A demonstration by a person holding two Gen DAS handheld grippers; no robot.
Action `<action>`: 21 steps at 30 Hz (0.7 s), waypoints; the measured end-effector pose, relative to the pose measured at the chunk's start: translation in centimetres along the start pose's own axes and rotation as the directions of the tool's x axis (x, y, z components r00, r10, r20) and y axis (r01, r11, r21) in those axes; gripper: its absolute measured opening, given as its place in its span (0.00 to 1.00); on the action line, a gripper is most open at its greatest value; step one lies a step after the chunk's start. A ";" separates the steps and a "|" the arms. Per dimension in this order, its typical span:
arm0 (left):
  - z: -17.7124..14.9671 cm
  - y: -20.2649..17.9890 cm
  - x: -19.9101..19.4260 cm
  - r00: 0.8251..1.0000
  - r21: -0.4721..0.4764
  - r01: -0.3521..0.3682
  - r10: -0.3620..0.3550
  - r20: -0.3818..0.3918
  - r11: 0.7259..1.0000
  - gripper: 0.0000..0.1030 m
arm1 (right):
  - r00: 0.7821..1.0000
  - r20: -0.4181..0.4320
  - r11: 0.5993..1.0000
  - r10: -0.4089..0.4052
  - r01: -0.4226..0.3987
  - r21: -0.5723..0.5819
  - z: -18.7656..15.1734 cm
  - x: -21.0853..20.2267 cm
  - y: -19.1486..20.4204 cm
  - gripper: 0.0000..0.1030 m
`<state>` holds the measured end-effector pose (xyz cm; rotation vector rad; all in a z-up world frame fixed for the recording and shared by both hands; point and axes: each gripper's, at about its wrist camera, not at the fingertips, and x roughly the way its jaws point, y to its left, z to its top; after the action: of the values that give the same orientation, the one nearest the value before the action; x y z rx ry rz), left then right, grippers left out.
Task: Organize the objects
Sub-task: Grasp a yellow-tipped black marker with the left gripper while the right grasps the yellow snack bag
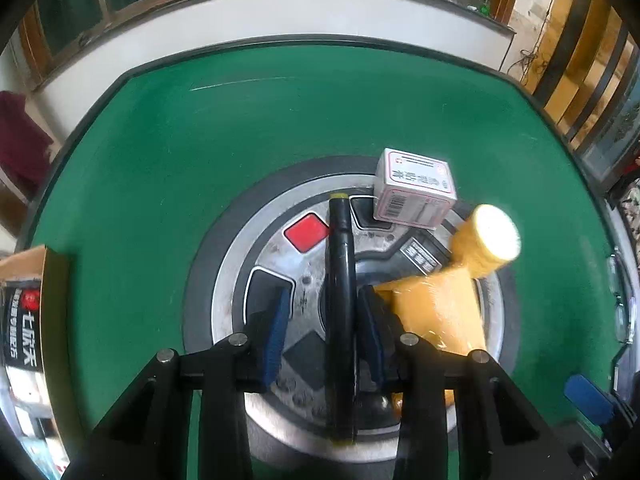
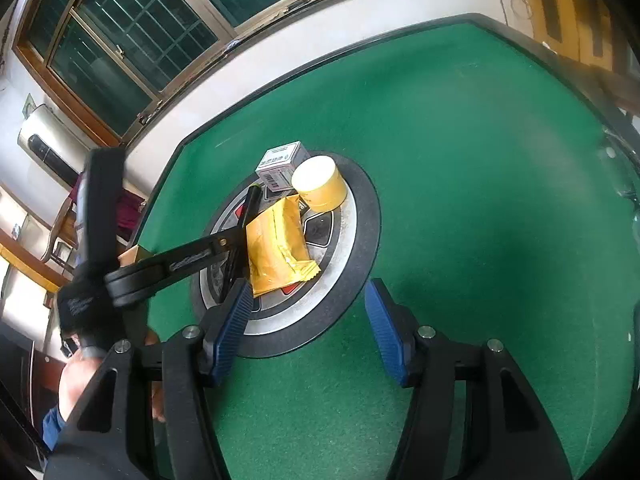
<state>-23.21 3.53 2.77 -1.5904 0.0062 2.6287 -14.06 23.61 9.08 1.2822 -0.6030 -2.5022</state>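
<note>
A black marker (image 1: 340,292) with a yellow end lies lengthwise between my left gripper's (image 1: 324,316) blue pads, over the round metal hub (image 1: 240,264) in the middle of the green table. The left pad stands apart from the marker; the right pad is close to it. A yellow packet (image 1: 436,312), a yellow-lidded jar (image 1: 488,240) and a white box (image 1: 416,188) lie on the hub to the right. In the right wrist view my right gripper (image 2: 308,324) is open and empty, above the hub's near edge, with the packet (image 2: 276,248), jar (image 2: 320,184), box (image 2: 282,164) and marker (image 2: 244,232) ahead.
The green felt table (image 1: 160,160) has a raised dark rim. A cardboard box (image 1: 28,312) with printed items stands at the table's left edge. Windows and a white wall lie beyond the far edge. The left gripper's arm (image 2: 168,264) crosses the right wrist view.
</note>
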 end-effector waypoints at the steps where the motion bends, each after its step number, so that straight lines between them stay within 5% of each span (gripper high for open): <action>1: -0.2 0.1 0.0 1.000 0.000 -0.011 0.011 -0.002 1.000 0.17 | 1.000 0.003 1.000 0.003 -0.003 -0.002 0.0 0.0 0.1 0.56; 5: -2.3 1.4 -1.5 1.000 -0.016 -0.018 0.018 0.023 1.000 0.11 | 1.000 0.000 1.000 -0.011 0.011 -0.009 0.0 0.3 0.1 0.56; 13: -11.8 5.9 -7.0 0.994 -0.060 -0.015 0.021 0.109 0.998 0.11 | 0.999 -0.015 0.998 -0.043 0.042 -0.037 -0.1 1.1 0.3 0.58; 21: -12.9 6.2 -8.1 0.990 -0.027 -0.026 0.029 0.138 0.999 0.11 | 0.993 -0.013 0.989 -0.118 0.116 -0.092 -0.3 3.4 2.1 0.60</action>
<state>-8.47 -3.64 3.75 -1.4217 -0.0124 2.7647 -15.68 20.27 7.56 1.3421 -0.4158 -2.5756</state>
